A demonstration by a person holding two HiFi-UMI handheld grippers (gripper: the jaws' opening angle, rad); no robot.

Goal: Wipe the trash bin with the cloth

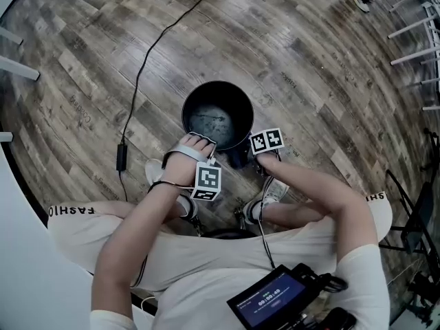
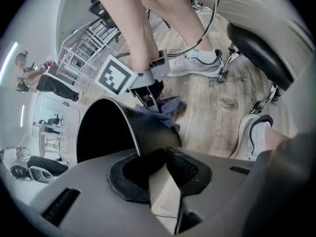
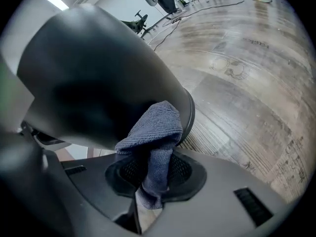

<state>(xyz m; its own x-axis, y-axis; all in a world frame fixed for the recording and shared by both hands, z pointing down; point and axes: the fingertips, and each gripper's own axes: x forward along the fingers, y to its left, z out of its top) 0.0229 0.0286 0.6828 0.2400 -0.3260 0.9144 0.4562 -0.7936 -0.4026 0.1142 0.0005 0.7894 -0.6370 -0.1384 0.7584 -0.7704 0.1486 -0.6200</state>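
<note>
A black round trash bin (image 1: pixel 187 100) stands open on the wood floor between the person's feet. My left gripper (image 1: pixel 201 142) reaches over its near rim; in the left gripper view the bin's rim (image 2: pixel 129 135) runs in between the pads, and the left gripper (image 2: pixel 160 166) is shut on it. My right gripper (image 1: pixel 242 158) is low at the bin's near right side, shut on a blue-grey cloth (image 3: pixel 154 130). The cloth bulges out of the right gripper (image 3: pixel 148 174) and rests against the bin's outer wall (image 3: pixel 94 78). From the left gripper view the cloth (image 2: pixel 167 105) shows beside the bin.
A black cable (image 1: pixel 141 74) with an adapter (image 1: pixel 121 157) runs over the floor left of the bin. The person's white sneakers (image 1: pixel 275 191) and a stool's base (image 2: pixel 266 98) sit close behind it. White racks (image 1: pixel 421 26) stand at the far right.
</note>
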